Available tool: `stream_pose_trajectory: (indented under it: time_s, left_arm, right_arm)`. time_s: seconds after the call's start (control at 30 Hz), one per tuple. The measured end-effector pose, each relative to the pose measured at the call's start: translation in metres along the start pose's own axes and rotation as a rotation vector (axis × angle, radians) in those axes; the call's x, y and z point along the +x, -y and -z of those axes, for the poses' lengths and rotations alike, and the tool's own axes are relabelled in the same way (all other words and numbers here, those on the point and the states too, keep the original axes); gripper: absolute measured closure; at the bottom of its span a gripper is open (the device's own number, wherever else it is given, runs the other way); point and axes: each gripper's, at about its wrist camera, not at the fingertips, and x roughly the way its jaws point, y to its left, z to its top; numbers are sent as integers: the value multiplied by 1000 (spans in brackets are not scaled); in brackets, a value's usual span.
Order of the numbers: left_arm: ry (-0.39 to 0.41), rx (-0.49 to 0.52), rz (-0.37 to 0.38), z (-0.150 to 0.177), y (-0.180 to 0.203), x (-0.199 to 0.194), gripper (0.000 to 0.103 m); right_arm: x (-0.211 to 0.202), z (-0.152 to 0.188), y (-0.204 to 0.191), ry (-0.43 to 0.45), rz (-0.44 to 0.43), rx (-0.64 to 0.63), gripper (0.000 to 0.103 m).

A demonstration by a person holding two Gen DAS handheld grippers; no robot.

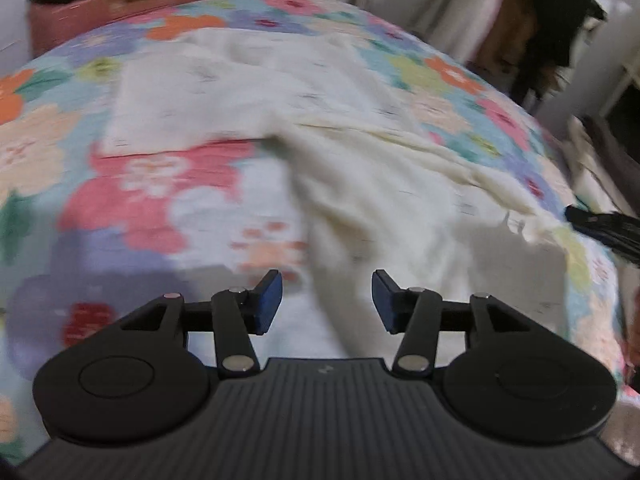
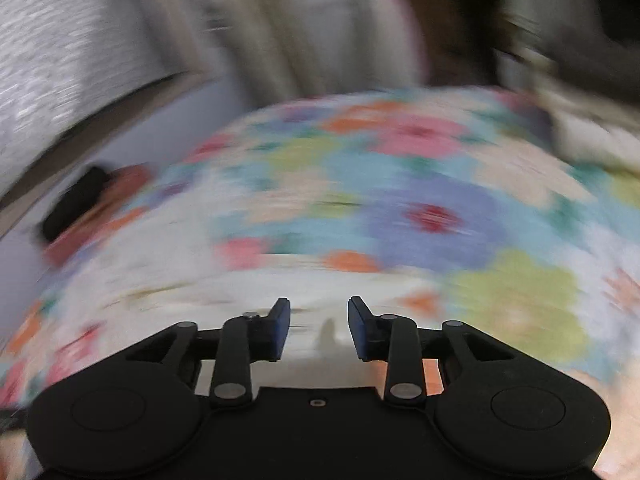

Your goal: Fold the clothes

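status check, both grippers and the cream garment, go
Left hand-held gripper open, empty, above the cream garment. Right hand-held gripper open, empty, view blurred. Garment spread rumpled on floral bedspread, not folded. Nothing blocking it.

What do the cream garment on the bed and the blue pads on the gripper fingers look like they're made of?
The cream garment looks like soft, matte woven fabric, perhaps cotton: it creases and drapes limply over the floral bedspread. The blue pads on the left gripper look like matte rubber or foam, though blur leaves that open.
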Motion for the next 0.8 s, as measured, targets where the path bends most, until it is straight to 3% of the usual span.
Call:
stream_pose_trajectory:
  time_s: [0.1, 0.3, 0.43, 0.57, 0.67, 0.73, 0.77, 0.8]
  left_arm:
    - [26, -18, -12, -5, -30, -6, 54]
    - [35, -110, -12, -40, -95, 11, 54]
    - [38, -176, -11, -64, -138, 25, 44]
    - [8, -169, -13, -88, -157, 44, 44]
    - [17, -114, -53, -103, -157, 64, 34]
    - [10, -129, -49, -108, -163, 77, 38]
    - [14, -135, -39, -110, -165, 81, 54]
    - [17, -134, -24, -113, -167, 83, 94]
  right_arm:
    - [11, -5, -61, -13, -130, -227, 64]
    - [58, -7, -176, -117, -307, -629, 61]
    - [97, -1, -236, -151, -333, -878, 46]
    - [132, 10, -277, -156, -334, -1041, 46]
    - [157, 15, -290, -174, -345, -1067, 47]
    - [168, 16, -295, -179, -344, -1066, 47]
    - [174, 17, -297, -182, -343, -1066, 47]
    - [179, 18, -300, -184, -342, -1066, 47]
